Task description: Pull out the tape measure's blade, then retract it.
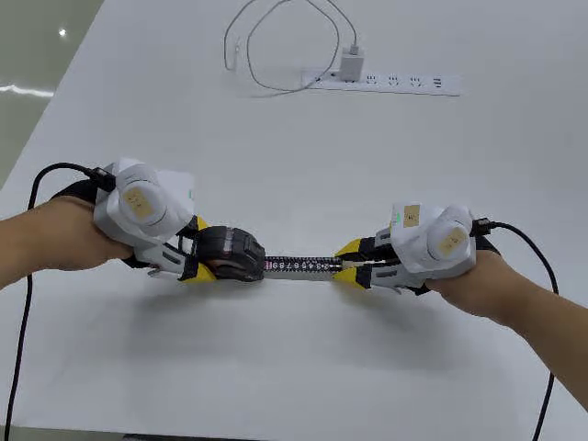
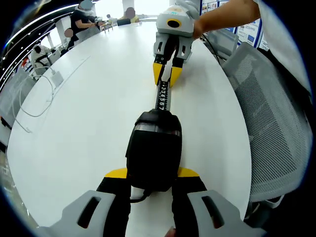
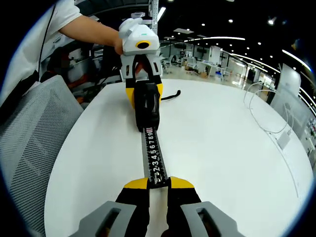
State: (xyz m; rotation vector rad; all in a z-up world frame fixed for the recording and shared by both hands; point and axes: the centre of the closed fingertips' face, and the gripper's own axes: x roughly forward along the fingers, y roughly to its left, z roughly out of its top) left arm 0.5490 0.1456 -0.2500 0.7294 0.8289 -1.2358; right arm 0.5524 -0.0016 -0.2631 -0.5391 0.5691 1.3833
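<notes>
Head view: the left gripper point(image 1: 199, 248) has its jaws clamped on the tape measure point(image 1: 231, 254) down at the worktop point(image 1: 303, 165), the right gripper point(image 1: 347, 262) pinches the blade point(image 1: 301, 265) by its tip with a short length out, so the pull looks part done and next wants a straight, steady draw apart.

a white bench point(image 1: 294, 386) is spread across the frame; a power strip point(image 1: 390, 81) is placed at upper right, grey floor point(image 1: 32, 55) is seen at upper left.
</notes>
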